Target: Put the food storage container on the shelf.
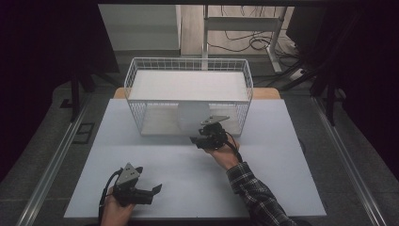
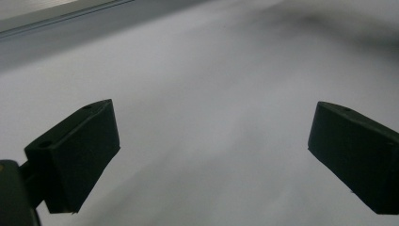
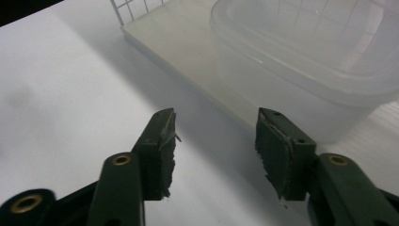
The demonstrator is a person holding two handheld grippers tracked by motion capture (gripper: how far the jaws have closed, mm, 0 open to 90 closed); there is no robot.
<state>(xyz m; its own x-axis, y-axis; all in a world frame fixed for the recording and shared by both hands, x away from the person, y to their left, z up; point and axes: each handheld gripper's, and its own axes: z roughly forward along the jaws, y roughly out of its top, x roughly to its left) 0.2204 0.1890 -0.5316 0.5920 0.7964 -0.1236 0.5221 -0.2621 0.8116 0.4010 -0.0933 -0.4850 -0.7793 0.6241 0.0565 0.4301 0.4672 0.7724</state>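
no readable writing on the clear container [image 3: 306, 61] or wire basket [image 1: 188, 70].

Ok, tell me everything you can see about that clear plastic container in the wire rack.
The container is clear, frosted-looking plastic with rounded corners and a thick rim. It sits on the lower shelf of the white wire rack, near its front edge. The right gripper is just in front, jaws apart, nothing between them.

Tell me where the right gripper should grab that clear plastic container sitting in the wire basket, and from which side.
Probably the container's near rim. It stands upright on the lower shelf of the wire basket, at the open front, and its lip juts out past the wall, giving the pads an edge to pinch. Come in level from the front, where the right gripper already sits with jaws apart and nothing between them.
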